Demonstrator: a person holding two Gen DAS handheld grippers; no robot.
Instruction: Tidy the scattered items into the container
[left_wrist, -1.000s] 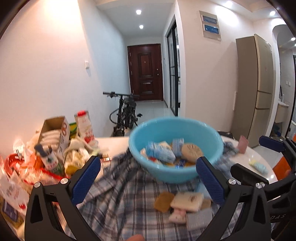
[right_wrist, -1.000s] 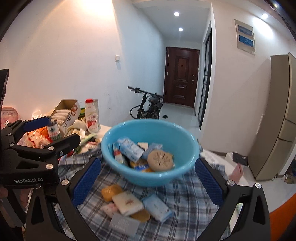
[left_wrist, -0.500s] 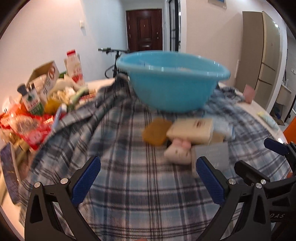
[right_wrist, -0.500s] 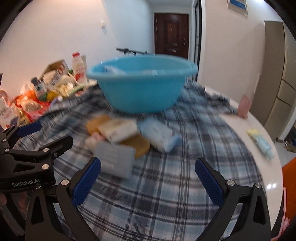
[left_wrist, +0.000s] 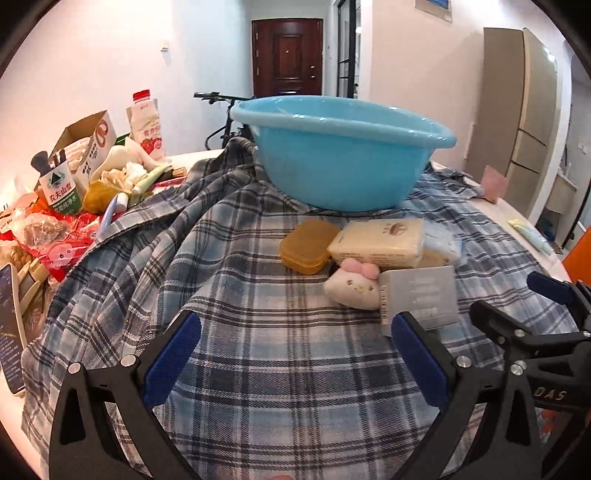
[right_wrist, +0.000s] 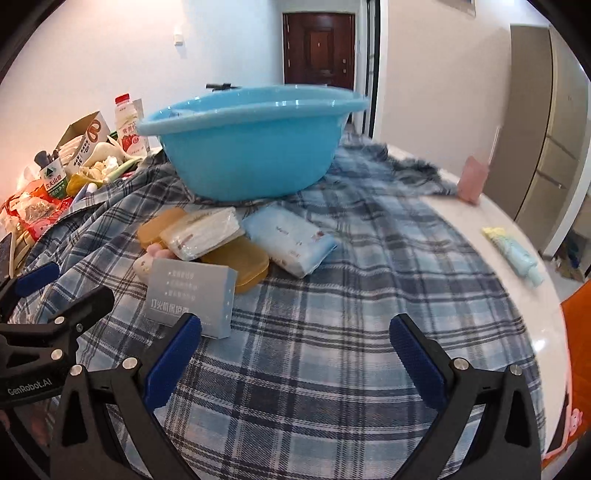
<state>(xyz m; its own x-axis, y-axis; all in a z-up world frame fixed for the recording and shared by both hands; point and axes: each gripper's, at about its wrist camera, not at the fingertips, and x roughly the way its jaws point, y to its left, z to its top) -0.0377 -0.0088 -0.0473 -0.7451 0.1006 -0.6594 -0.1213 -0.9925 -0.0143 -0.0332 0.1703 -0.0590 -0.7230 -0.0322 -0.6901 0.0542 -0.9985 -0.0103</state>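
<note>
A light blue basin (left_wrist: 343, 155) (right_wrist: 251, 144) stands on a plaid cloth (left_wrist: 280, 350). In front of it lies a small pile: an amber case (left_wrist: 308, 245), a beige pack (left_wrist: 380, 242) (right_wrist: 201, 230), a white plush toy with a pink bow (left_wrist: 352, 282), a grey box (left_wrist: 421, 295) (right_wrist: 192, 295), a light blue pack (right_wrist: 291, 240) and a second amber case (right_wrist: 240, 262). My left gripper (left_wrist: 293, 354) is open and low over the cloth, just short of the pile. My right gripper (right_wrist: 293, 354) is open too, to the right of the grey box.
Bottles, a carton, an open cardboard box and snack bags crowd the table's left side (left_wrist: 74, 192). A phone (left_wrist: 11, 325) lies at the left edge. A pink item (right_wrist: 472, 179) and a pastel tube (right_wrist: 513, 254) lie on the bare white tabletop to the right.
Both grippers have dropped from above the basin to just over the cloth, close to the pile. The basin's contents are now hidden behind its rim. Both stay open.
</note>
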